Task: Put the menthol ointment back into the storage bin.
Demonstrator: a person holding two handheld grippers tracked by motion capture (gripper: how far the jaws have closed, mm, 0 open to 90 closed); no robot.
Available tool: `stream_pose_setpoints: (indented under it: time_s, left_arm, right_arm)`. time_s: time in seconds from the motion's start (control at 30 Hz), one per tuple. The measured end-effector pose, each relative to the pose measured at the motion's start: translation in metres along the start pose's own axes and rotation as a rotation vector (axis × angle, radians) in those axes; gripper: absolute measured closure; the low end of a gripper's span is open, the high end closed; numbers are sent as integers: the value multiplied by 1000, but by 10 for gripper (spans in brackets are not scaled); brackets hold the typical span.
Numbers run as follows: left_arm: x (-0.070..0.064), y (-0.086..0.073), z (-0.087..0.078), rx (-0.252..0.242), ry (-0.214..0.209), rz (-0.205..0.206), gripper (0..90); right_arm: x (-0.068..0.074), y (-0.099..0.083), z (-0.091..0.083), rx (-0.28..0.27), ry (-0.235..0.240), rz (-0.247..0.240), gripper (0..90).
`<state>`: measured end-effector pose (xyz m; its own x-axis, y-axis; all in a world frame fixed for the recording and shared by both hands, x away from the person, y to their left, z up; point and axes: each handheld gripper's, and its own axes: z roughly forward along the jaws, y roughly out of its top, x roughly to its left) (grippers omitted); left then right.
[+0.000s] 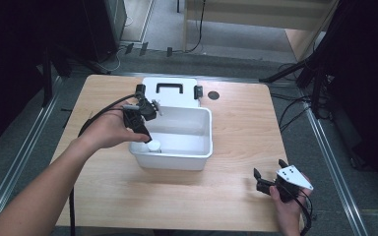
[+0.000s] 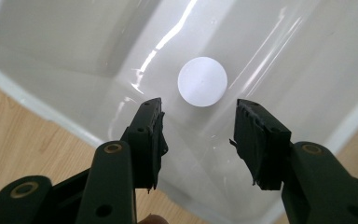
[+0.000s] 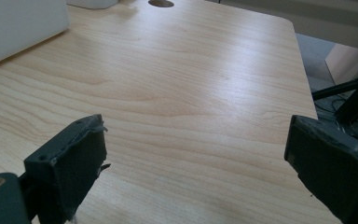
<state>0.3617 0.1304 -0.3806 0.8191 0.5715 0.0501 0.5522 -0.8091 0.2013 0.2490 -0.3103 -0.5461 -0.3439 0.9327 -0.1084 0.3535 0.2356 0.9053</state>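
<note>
Inside the white tub (image 1: 177,142), near its front-left corner, a white ball (image 2: 202,81) lies loose on the glossy floor, just beyond the left tongs (image 2: 199,123), whose jaws stand apart with nothing between them. The main risk, I judge, is a nudge: if one jaw touches first, the ball may roll away across the slick plastic, or the tongs may knock the tub wall. The right tongs (image 3: 193,154) gape empty over the bare worktop (image 3: 191,79), well apart.
</note>
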Motion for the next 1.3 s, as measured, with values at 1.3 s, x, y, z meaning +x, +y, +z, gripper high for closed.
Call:
stream_pose_setpoints:
  time_s: [1.3]
  left_arm:
    - [28,-142,-7,-261,41,-250,452]
  right_arm:
    - [1,0,1,11,-4,-9,56]
